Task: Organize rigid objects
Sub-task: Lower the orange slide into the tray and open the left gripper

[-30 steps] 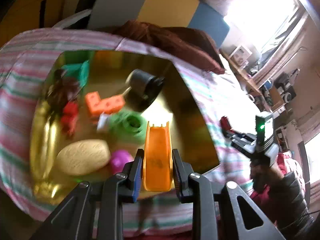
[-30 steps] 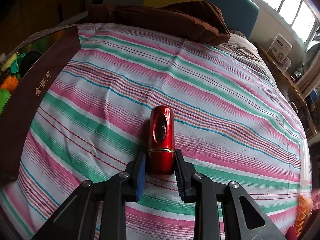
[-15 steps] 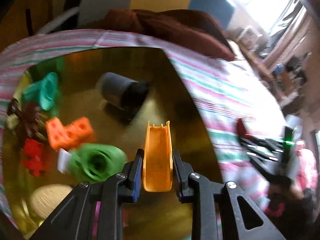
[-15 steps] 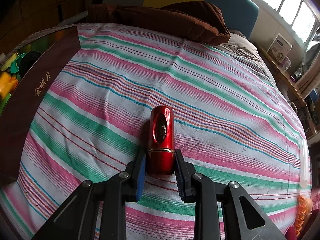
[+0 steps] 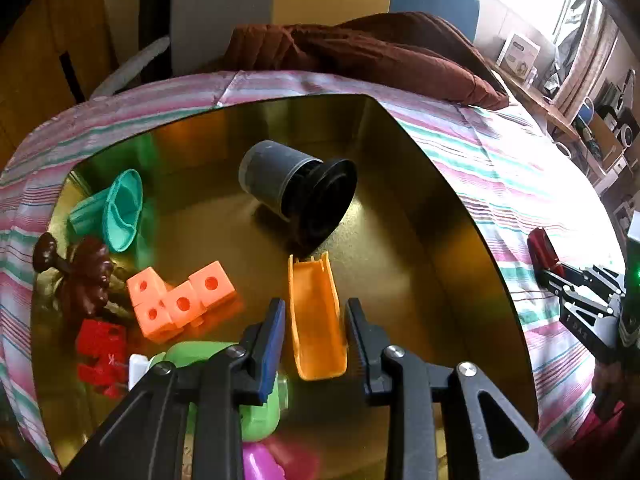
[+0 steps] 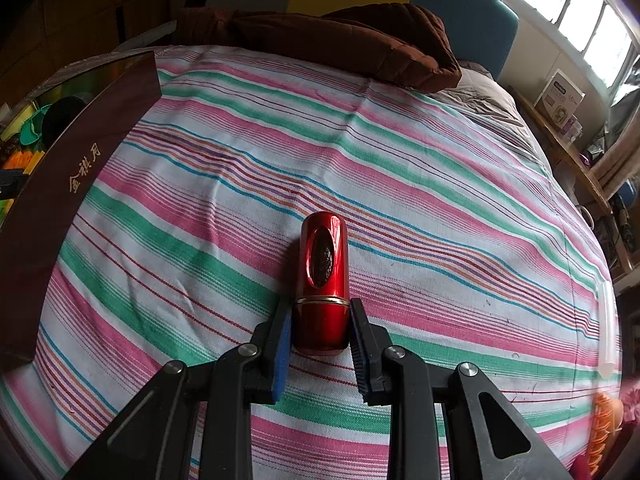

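Observation:
In the left wrist view my left gripper (image 5: 315, 332) is open over a gold-lined box (image 5: 460, 216). An orange toy slide (image 5: 317, 316) lies between its jaws with gaps on both sides, resting in the box. The box also holds a grey-black cup (image 5: 296, 192), orange cubes (image 5: 180, 300), a teal piece (image 5: 120, 208), a red piece (image 5: 100, 344) and a green piece (image 5: 256, 408). In the right wrist view my right gripper (image 6: 320, 336) is shut on a red lipstick-shaped case (image 6: 324, 276) lying on the striped bedsheet (image 6: 400, 180).
The box's dark outer wall (image 6: 72, 184) stands left of the right gripper. A brown pillow (image 6: 340, 48) lies at the head of the bed. A shelf with boxes (image 6: 560, 100) runs along the right, under the window. The right gripper (image 5: 576, 300) shows at the left view's right edge.
My left gripper moved forward and down into the box, then opened and let go of the orange slide. My right gripper stayed still on the red case.

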### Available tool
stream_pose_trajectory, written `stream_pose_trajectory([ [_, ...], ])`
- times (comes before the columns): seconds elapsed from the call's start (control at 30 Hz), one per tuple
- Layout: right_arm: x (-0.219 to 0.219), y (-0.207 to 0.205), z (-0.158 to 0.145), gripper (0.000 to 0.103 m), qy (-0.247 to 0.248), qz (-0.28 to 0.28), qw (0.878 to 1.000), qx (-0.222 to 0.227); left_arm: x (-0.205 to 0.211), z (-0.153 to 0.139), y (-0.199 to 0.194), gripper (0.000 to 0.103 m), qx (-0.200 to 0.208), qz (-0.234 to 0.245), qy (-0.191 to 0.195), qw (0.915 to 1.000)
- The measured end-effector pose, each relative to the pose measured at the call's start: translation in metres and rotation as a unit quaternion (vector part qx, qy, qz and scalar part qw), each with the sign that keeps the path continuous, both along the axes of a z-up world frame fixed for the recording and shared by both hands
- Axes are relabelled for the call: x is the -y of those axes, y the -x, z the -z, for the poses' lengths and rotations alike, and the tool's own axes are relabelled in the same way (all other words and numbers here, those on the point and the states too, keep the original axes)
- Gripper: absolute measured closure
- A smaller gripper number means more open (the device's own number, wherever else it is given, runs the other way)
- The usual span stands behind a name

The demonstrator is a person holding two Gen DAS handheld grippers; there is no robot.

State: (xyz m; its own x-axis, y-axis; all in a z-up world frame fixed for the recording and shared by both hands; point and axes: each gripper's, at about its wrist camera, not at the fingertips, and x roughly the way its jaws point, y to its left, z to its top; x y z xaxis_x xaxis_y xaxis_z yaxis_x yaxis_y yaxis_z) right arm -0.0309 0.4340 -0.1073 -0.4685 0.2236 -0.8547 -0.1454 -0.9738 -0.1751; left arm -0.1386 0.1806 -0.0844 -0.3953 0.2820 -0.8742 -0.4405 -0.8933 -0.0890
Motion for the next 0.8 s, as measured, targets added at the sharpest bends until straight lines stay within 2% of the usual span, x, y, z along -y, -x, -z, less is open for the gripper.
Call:
stream_pose_trajectory([
  [0.23,0.001,0.001,0.0,0.075,-0.001,0.001,1.0,0.0,0.005,-0.02,-0.019,0.073,-0.048,0.006,-0.016,0.9987],
  [0.6,0.0,0.001,0.002,0.075,0.006,0.003,1.0,-0.003,0.022,-0.071,-0.064,0.073,-0.133,-0.001,-0.024,0.9908],
  [0.8,-0.001,0.001,0.002,0.075,0.003,0.003,1.0,-0.004,0.039,-0.082,-0.084,0.073,-0.137,-0.014,-0.031,0.9899],
])
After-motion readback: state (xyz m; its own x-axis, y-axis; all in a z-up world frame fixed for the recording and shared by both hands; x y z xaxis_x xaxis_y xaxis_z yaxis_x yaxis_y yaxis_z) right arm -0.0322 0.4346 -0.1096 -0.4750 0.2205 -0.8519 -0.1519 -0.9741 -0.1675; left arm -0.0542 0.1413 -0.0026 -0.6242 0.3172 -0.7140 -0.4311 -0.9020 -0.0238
